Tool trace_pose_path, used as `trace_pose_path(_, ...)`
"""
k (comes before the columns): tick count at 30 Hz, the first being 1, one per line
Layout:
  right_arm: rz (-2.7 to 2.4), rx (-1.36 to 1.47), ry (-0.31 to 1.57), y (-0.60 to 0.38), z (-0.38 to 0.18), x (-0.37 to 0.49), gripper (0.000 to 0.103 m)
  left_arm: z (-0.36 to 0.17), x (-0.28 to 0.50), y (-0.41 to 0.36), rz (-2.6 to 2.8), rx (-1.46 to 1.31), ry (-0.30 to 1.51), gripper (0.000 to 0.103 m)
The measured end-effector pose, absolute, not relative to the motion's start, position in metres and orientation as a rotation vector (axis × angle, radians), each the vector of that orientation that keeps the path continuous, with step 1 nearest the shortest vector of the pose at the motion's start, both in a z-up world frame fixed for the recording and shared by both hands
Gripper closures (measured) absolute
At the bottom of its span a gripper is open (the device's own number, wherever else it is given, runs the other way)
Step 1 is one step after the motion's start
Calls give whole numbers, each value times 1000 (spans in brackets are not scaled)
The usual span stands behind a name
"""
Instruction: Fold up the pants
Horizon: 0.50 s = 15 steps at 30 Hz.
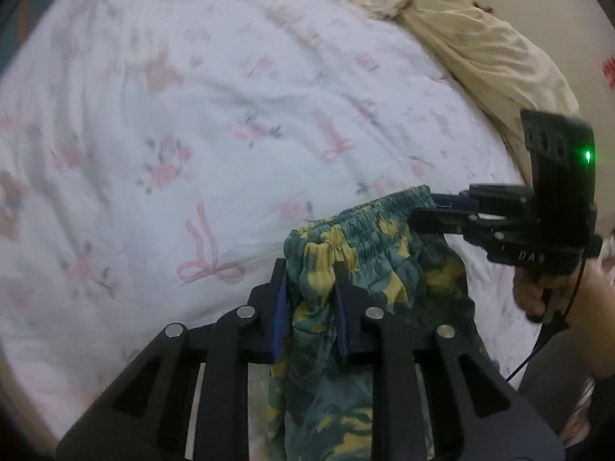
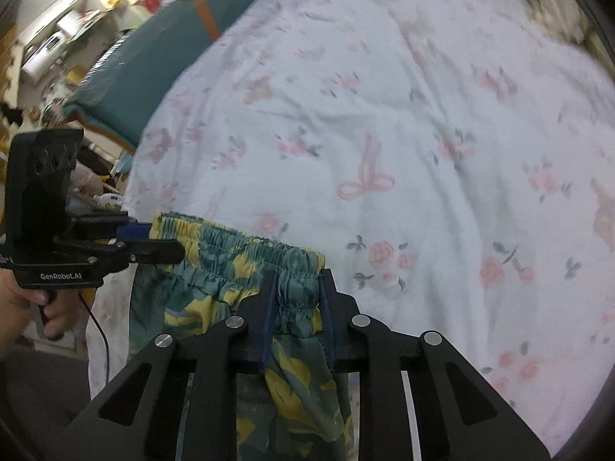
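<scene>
Seen from the left wrist, the left gripper (image 1: 311, 288) is clamped on the gathered elastic waistband of the pants (image 1: 369, 269), green with yellow blotches, its blue pads pressing the cloth from both sides. The rest of the pants hangs down below the jaws, off the bed. To the right of this gripper the waistband stretches across to the right gripper (image 1: 438, 211), which pinches its other end; a hand (image 1: 538, 296) holds that tool's handle, and a green light glows on its body. Ahead of both grippers lies the white quilt (image 1: 230, 115) with pink flowers and bows, wrinkled but bare. Far ahead and to the right a cream blanket (image 1: 472, 38) is bunched against the wall.

From the right wrist, the left gripper (image 2: 161, 242) sits at the left, nipping the waistband edge, with a hand (image 2: 34, 307) and a thin black cable (image 2: 102, 330) beneath it. Behind it runs a teal mattress edge (image 2: 173, 50) and a cluttered room. The right gripper (image 2: 298, 296) holds the waistband, narrow.
</scene>
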State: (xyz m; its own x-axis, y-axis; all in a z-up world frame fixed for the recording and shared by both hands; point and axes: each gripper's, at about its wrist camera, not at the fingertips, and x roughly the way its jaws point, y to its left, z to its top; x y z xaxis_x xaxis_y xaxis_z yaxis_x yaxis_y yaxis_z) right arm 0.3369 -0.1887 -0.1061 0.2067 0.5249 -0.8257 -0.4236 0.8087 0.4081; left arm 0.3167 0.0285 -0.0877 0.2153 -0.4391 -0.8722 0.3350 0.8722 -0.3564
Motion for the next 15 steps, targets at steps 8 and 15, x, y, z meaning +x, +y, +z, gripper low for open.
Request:
trace_pose_path(8, 738, 41, 1058, -201, -31, 268, 82, -13, 245, 14, -618, 33, 1092, 85)
trace_pose_path(15, 752, -19, 1015, -204, 2, 179, 84, 9, 168, -3, -621, 114, 1087, 85)
